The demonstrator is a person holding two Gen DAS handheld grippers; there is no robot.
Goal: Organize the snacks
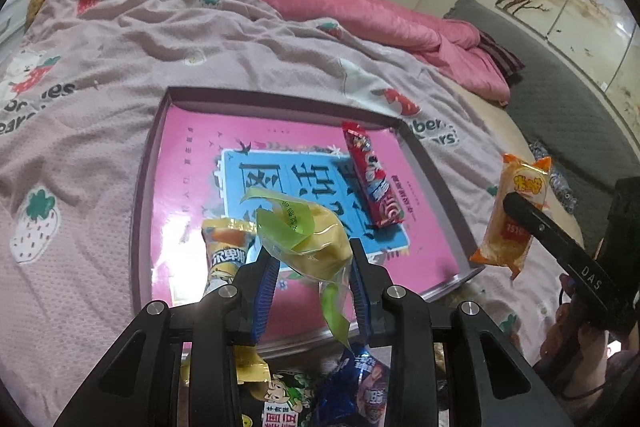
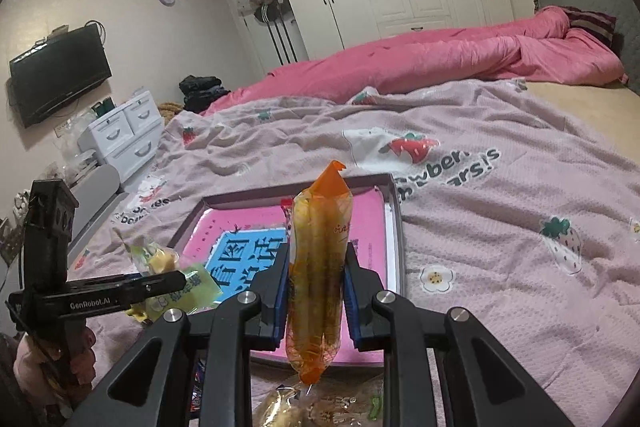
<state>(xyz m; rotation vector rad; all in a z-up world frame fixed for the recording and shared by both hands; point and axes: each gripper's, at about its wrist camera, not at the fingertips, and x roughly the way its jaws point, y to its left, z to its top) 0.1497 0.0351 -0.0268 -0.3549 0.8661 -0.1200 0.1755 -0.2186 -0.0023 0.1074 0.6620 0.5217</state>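
Looking along the left wrist view, the left gripper is clamped on a yellow-green clear-wrapped snack, its blue pads pressing the pack from both sides above the near part of the shallow tray, which lies on the pink strawberry blanket. A red stick snack lies flat in the tray toward its far right, and a yellow pouch sits at the near left, just beside the left finger. At the right edge, the right gripper holds an orange-ended snack pack in the air beyond the tray's right wall. More loose packets lie below the fingers, near the camera. In the right wrist view, that gripper's jaws are closed tight on the orange-ended pack, which stands upright between the pads, with the tray just beyond it. Risk: the wrappers are slick and loosely filled, so a pack may slide through the pads and fall short of the tray. The tray wall is low, so a late release could leave a pack draped across it. With both tools close together over one tray, their fingers may collide.
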